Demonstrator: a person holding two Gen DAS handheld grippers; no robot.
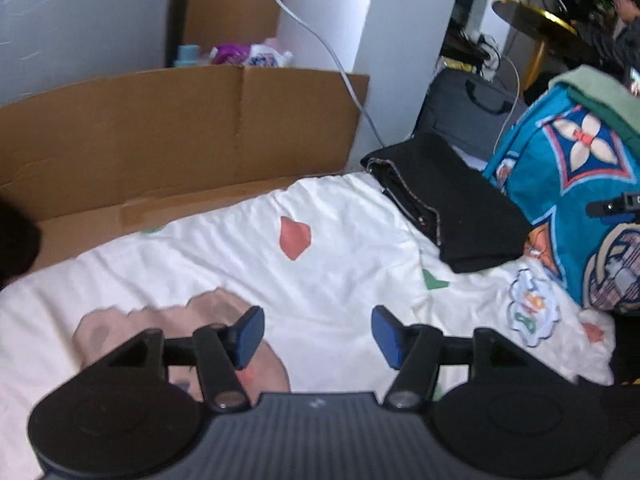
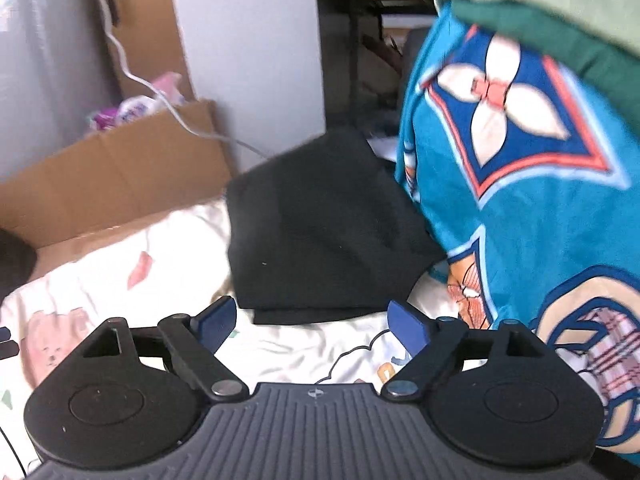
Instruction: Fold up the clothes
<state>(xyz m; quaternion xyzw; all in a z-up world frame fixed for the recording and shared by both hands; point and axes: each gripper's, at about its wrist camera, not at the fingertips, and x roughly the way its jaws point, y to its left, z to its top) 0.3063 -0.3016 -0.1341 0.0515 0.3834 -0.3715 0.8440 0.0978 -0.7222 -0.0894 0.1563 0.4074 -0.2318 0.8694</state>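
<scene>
Currently between garments, I'd say. Left wrist view: left gripper [image 1: 316, 334] spread, empty, over the white printed sheet [image 1: 224, 256]; folded black garment [image 1: 452, 200] lies at the far right. Right wrist view: right gripper [image 2: 310, 326] spread wide, empty, just short of that garment [image 2: 320, 224]. Next: fetch another piece, likely from the teal pile [image 2: 520, 208].

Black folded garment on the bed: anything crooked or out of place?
Nothing stands out. The black folded garment lies flat on the white printed sheet beside the teal patterned bundle, edges roughly stacked.
</scene>
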